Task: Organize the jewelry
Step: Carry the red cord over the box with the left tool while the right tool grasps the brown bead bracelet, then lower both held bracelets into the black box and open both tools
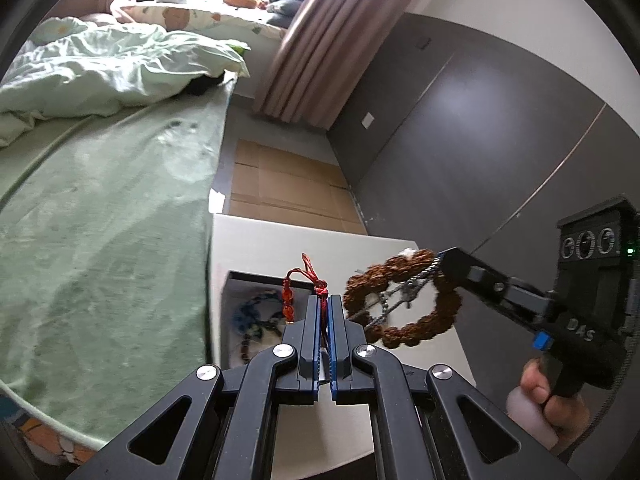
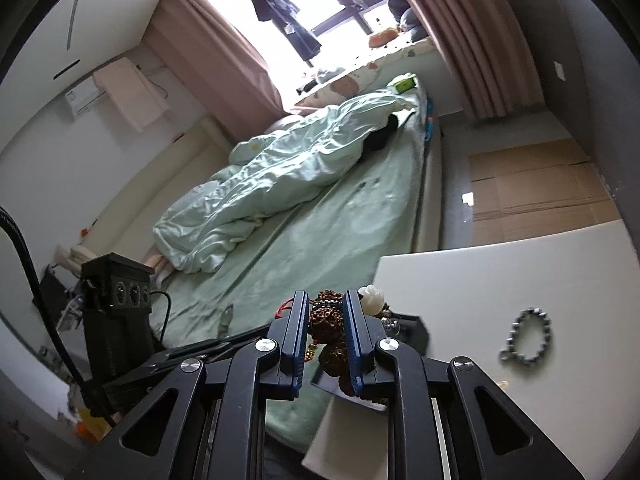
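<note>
My left gripper (image 1: 325,303) is shut on a red cord bracelet (image 1: 298,286) with orange-red beads, held above an open white jewelry box (image 1: 256,312) that holds several beaded pieces. My right gripper (image 1: 439,261) is shut on a brown bumpy-bead bracelet (image 1: 400,300) with a silver chain tangled in it, held in the air right of the box. In the right wrist view the right gripper (image 2: 326,308) clamps the brown beads (image 2: 326,320), with a white flower bead (image 2: 370,294) beside them. A dark grey bead bracelet (image 2: 528,336) lies on the white table (image 2: 500,280).
The bed with a green sheet (image 1: 100,240) and a rumpled duvet (image 1: 100,68) lies left of the table. Cardboard sheets (image 1: 288,188) cover the floor beyond the table. A dark wardrobe wall (image 1: 480,140) stands on the right. A pink curtain (image 1: 316,40) hangs at the back.
</note>
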`<state>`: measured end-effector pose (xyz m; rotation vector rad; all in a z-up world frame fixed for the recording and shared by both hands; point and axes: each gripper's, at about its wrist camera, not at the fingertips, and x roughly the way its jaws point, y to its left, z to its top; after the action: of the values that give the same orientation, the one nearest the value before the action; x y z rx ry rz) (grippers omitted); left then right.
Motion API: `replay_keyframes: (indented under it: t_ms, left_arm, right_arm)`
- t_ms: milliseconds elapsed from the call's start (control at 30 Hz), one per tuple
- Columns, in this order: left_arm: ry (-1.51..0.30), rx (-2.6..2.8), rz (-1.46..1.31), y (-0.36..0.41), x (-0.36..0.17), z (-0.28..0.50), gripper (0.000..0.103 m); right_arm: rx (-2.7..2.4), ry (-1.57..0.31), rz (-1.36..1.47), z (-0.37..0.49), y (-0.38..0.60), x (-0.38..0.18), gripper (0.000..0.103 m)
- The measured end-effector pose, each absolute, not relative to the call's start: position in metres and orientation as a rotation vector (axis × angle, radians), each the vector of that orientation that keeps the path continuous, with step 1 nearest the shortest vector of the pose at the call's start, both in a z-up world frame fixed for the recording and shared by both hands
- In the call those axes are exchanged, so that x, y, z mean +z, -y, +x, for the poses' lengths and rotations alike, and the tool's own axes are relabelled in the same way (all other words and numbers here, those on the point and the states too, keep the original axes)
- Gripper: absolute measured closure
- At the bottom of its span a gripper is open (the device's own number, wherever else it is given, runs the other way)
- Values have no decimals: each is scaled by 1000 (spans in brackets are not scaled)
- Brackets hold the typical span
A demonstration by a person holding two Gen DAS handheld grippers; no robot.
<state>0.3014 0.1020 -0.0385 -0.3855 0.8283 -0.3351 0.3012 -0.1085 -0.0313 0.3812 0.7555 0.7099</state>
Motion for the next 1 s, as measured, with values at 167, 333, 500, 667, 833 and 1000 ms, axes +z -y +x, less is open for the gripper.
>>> replay_keyframes:
  t_ms: [167, 333, 500, 667, 833, 1000]
  left_arm:
    - [-817, -315, -394, -119, -36, 294, 100]
    - [-820, -303, -402, -129, -38, 290, 100]
    - [-831, -321, -398, -124, -42, 292, 100]
    - [-855, -341, -390, -112, -51, 302, 100]
    - [-886, -364, -365, -96, -62, 312, 100]
    - [-972, -378, -333, -74, -77, 324, 53]
  right_arm:
    - [721, -801, 385, 309, 87, -44, 84]
    - [681, -869, 365, 320, 67, -60, 84]
    - [652, -960, 393, 330, 70, -83, 51]
    - [632, -958, 387, 322, 89, -83, 51]
    - [612, -981, 374, 318, 109, -88, 51]
    - [578, -998, 367, 317, 133, -96, 51]
